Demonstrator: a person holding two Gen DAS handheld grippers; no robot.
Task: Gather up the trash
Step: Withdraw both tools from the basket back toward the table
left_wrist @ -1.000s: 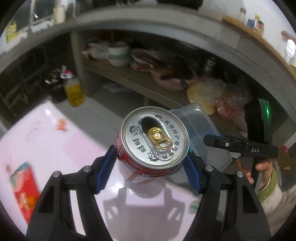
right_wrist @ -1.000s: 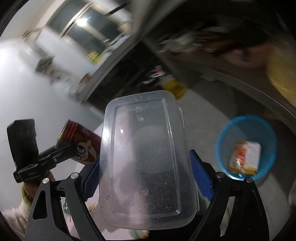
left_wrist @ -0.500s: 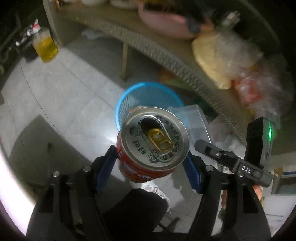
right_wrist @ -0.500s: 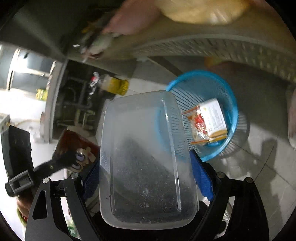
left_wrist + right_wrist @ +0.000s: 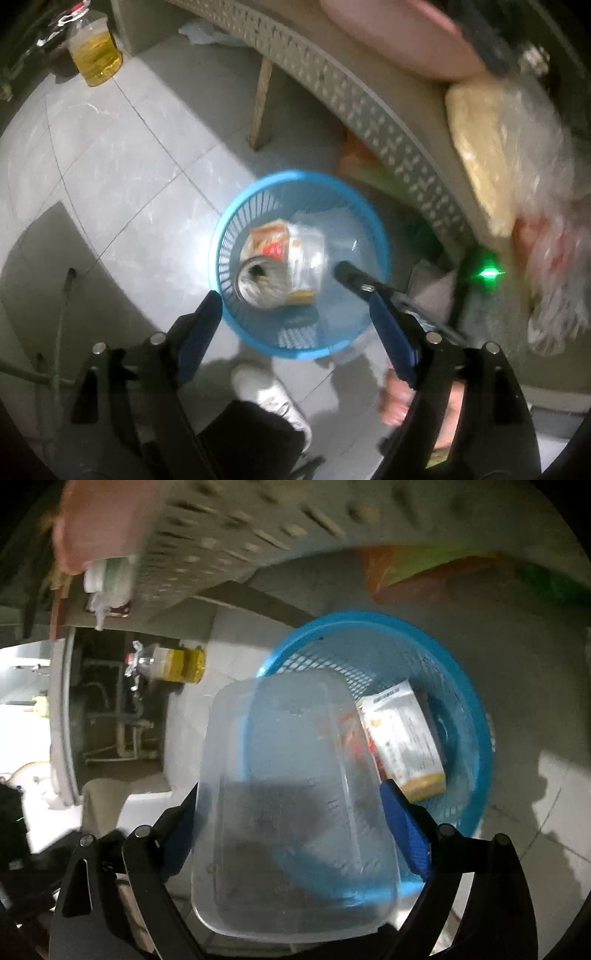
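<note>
A blue plastic basket [image 5: 221, 243] stands on the tiled floor and holds a snack wrapper [image 5: 271, 242]. A drink can [image 5: 258, 282], blurred, is inside the basket's mouth below my left gripper [image 5: 295, 310], which is open and empty above the basket's near rim. In the right wrist view my right gripper [image 5: 291, 808] is shut on a clear plastic container [image 5: 291, 805], held over the left side of the basket [image 5: 476, 716], with the wrapper [image 5: 402, 746] showing beside it. The container also shows faintly in the left wrist view [image 5: 343, 251].
A perforated grey shelf [image 5: 351, 92] runs above and behind the basket, with a wooden leg [image 5: 260, 103] and bagged goods [image 5: 517, 147] on it. A bottle of yellow oil [image 5: 96, 55] stands on the floor at far left. A white shoe [image 5: 269, 395] is just below the basket.
My left gripper has opened and let go of the can, which has dropped into the basket. Both grippers have moved closer over the basket; the right one still holds the container.
</note>
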